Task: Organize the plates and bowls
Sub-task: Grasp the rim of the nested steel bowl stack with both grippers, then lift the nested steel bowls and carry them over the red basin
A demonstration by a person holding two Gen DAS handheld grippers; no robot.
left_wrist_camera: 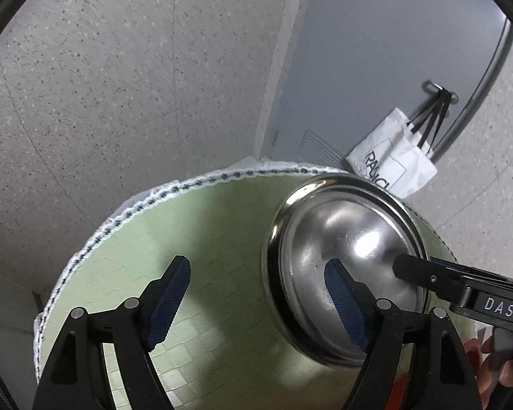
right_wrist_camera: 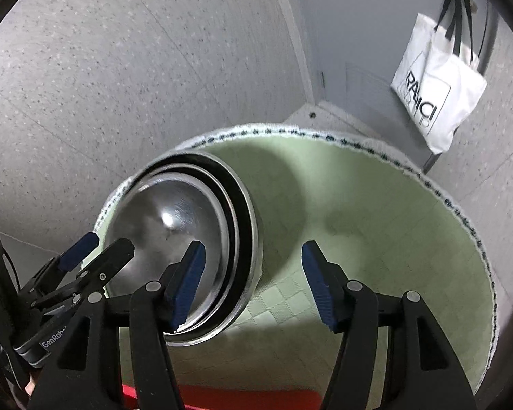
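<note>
On the round green mat (left_wrist_camera: 222, 239), at the lower right of the left wrist view, sits a stack of steel dishes (left_wrist_camera: 345, 239); how many are nested there cannot be counted from this side, and its near rim is hidden behind the left gripper's own right finger. The right wrist view shows the same stack (right_wrist_camera: 188, 232) at centre left, with at least three rims one inside another, though the picture is slightly blurred and the lower rim is cut off by the gripper's left finger. Whether the pieces are plates or shallow bowls is hard to tell. A hand (left_wrist_camera: 496, 362) is only partly seen at the lower right edge of the left view, and a red object (right_wrist_camera: 242, 398) at the bottom of the right view is mostly covered. The left gripper (left_wrist_camera: 260, 302) stands spread, pinching nothing: one pad is over bare mat, the other over the stack's inner surface, and contact there cannot be judged. The right gripper (right_wrist_camera: 253, 287) is likewise spread and empty, its left pad in front of the stack's rim and its right pad over the mat (right_wrist_camera: 376, 222). In the left view the right gripper's tip reaches in from the right over the stack. A white bag (right_wrist_camera: 437, 95) hangs at the upper right.
</note>
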